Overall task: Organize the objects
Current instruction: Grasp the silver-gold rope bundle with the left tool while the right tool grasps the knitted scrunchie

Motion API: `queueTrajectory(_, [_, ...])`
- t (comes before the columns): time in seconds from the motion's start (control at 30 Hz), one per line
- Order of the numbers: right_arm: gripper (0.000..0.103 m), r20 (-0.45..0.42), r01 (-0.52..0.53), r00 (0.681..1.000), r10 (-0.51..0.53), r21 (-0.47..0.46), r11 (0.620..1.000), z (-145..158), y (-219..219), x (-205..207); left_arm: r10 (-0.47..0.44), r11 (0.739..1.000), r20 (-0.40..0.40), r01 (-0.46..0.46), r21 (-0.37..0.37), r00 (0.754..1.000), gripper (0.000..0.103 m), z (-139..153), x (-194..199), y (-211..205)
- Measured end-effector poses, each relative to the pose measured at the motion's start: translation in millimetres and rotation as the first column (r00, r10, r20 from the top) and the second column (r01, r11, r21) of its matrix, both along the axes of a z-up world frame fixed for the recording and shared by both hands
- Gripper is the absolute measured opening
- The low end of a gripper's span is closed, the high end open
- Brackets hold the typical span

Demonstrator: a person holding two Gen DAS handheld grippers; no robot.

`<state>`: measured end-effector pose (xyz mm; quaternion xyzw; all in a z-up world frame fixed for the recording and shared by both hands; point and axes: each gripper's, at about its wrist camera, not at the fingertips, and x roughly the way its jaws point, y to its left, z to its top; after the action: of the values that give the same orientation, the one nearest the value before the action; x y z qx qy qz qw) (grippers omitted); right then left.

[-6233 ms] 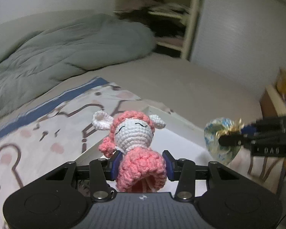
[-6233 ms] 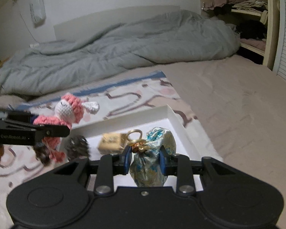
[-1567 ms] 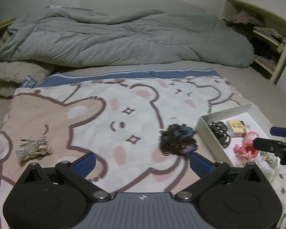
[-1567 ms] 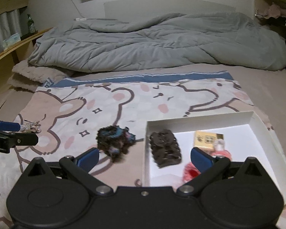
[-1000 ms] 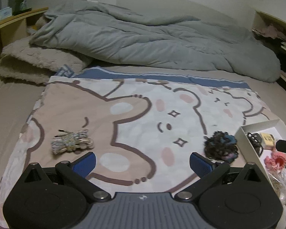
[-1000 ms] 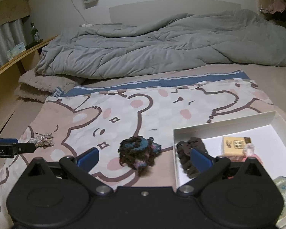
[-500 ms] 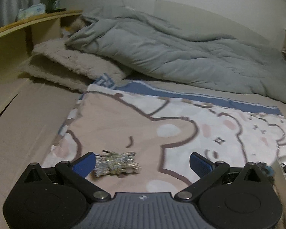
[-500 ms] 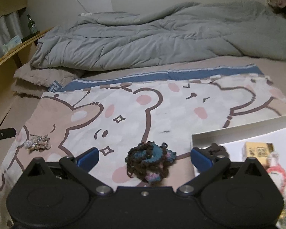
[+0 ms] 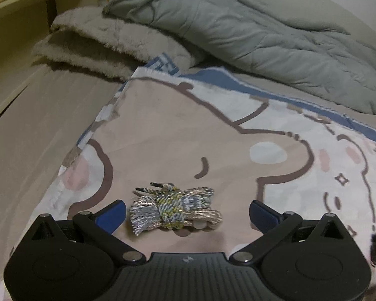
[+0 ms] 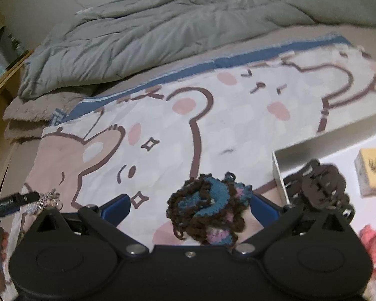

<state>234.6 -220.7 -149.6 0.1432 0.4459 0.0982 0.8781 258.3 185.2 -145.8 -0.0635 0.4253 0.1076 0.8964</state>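
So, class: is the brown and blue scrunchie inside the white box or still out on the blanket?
Out. The scrunchie lies on the blanket, just left of the box wall, between the open fingers of the right gripper.

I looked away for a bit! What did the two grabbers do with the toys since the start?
The left gripper let go of the pink doll, the right gripper its shiny pouch; the doll now lies in the white box. Both swung left, open: left around the rope bundle, right around the yarn scrunchie. The blanket stayed put.
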Motion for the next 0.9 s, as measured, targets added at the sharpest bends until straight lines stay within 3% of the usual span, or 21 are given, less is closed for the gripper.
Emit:
queueTrajectory(0.13, [0.103,-0.04,0.017,0.999,-0.016,0.019,1.0,-12,1,6,0.052,0.999,-0.025,-0.052,-0.003,0.998,0.103,-13,8,9])
queueTrajectory(0.23, [0.102,-0.027,0.002,1.0,-0.002,-0.024,1.0,-16,6,9,0.074,0.997,-0.046,-0.075,-0.02,0.996,0.103,-23,12,17])
queueTrajectory(0.5, [0.089,-0.026,0.005,1.0,-0.007,-0.076,0.997,-32,6,15,0.151,0.983,-0.035,-0.154,-0.095,0.988,0.101,-35,14,31])
queueTrajectory(0.73, [0.083,-0.005,-0.042,0.999,0.042,-0.134,0.99,-36,15,19,0.132,0.984,-0.043,-0.136,-0.111,0.99,0.087,-37,17,26])
queueTrajectory(0.8, [0.08,-0.003,-0.062,0.998,0.063,-0.162,0.985,-37,17,19,0.127,0.987,-0.046,-0.131,-0.097,0.991,0.086,-36,17,23])
queueTrajectory(0.87, [0.064,0.011,-0.09,0.996,0.093,-0.188,0.978,-36,19,17,0.114,0.99,-0.051,-0.118,-0.082,0.992,0.085,-37,18,21])
queueTrajectory(0.9, [0.064,0.011,-0.107,0.994,0.111,-0.187,0.977,-35,20,17,0.102,0.992,-0.051,-0.106,-0.073,0.993,0.085,-37,18,19])
